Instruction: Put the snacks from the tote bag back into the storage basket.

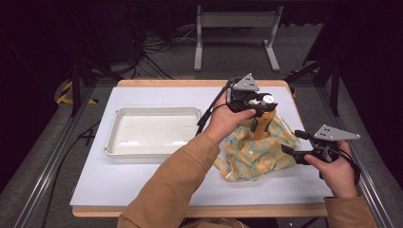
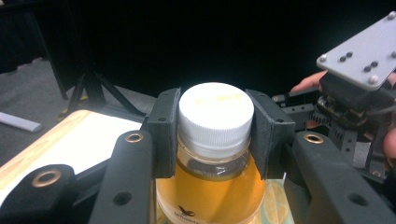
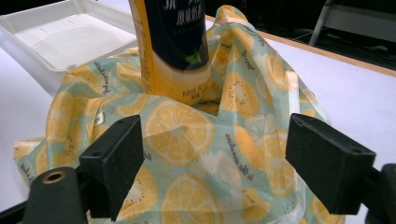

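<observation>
White tray [image 1: 152,130] sits well to the left of the left claw [image 1: 259,105], empty, on the table [image 1: 142,175]. No obstacle between them; bare table surface only.

Left claw is clenched on the juice bottle [image 1: 263,121], pads on either side of the white cap [image 2: 215,114] and neck. Bottle hangs straight below the claw, long axis upright, lower part down inside the mouth of the lemon-print fabric bag [image 1: 256,152]. In the right gripper view the bottle's base [image 3: 175,56] is at the bag's opening with cloth bunched round it, so I can't tell if it has cleared the fabric.

Right claw [image 1: 291,151] sits low at the bag's right edge, just beside the cloth. Jaws stand spread, bag [image 3: 196,154] lying ahead between them, pads not pressing on it: released.

Judgement: bottle is coming out of the bag, likely bound for the tray. Left hand is nearer and already has it. Key relation: bottle axis vertical, bag directly below. Risk is cloth snagging on the base and dragging up, as right claw isn't pinning it.
</observation>
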Motion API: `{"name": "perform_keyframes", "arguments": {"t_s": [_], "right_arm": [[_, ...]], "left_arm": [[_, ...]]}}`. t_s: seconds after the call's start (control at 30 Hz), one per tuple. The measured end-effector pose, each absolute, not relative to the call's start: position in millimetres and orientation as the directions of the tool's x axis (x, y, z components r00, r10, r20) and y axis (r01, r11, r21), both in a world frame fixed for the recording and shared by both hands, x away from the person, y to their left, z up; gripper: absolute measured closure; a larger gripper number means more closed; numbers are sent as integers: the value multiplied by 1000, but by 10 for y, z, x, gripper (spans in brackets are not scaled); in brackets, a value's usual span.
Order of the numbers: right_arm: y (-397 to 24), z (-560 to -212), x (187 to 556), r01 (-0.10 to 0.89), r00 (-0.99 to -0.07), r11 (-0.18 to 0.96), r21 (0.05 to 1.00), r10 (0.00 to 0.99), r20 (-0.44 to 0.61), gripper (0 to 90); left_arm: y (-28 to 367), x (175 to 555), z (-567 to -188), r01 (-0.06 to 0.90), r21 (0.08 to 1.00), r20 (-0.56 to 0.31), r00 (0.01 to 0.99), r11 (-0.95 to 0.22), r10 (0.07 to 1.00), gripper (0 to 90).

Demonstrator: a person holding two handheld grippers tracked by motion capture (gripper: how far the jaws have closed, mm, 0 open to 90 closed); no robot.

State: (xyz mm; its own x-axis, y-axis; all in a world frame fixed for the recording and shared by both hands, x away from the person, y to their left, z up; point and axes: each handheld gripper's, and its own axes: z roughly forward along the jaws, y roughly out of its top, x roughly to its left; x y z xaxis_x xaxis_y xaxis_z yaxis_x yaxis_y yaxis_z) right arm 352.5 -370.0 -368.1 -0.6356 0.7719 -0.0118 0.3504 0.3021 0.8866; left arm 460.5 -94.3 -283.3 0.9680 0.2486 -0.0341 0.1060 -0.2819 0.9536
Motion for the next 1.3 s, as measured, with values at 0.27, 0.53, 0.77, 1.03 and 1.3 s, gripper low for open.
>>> {"name": "perform_keyframes", "arguments": {"t_s": [0.27, 0.53, 0.77, 1.03, 1.3], "right_arm": [[-3703, -3698, 3535, 356, -637, 304, 884, 771, -8, 196], [-3694, -3683, 3548, 353, -637, 302, 885, 771, -9, 198], [-3663, -3683, 3571, 349, -647, 309, 885, 763, -11, 198], [-3630, -3650, 3637, 338, -657, 316, 886, 754, -18, 198], [-3587, -3616, 3738, 326, -672, 319, 890, 741, -20, 201]], "left_arm": [[-871, 4559, -2713, 108, 959, -42, 969, -262, 245, 582], [-694, 4488, -2587, 106, 959, -38, 967, -261, 252, 582], [-508, 4444, -2512, 113, 961, -44, 964, -251, 264, 582], [-209, 4370, -2433, 118, 954, -33, 955, -275, 296, 582], [85, 4301, -2433, 137, 949, -37, 944, -285, 329, 582]]}}
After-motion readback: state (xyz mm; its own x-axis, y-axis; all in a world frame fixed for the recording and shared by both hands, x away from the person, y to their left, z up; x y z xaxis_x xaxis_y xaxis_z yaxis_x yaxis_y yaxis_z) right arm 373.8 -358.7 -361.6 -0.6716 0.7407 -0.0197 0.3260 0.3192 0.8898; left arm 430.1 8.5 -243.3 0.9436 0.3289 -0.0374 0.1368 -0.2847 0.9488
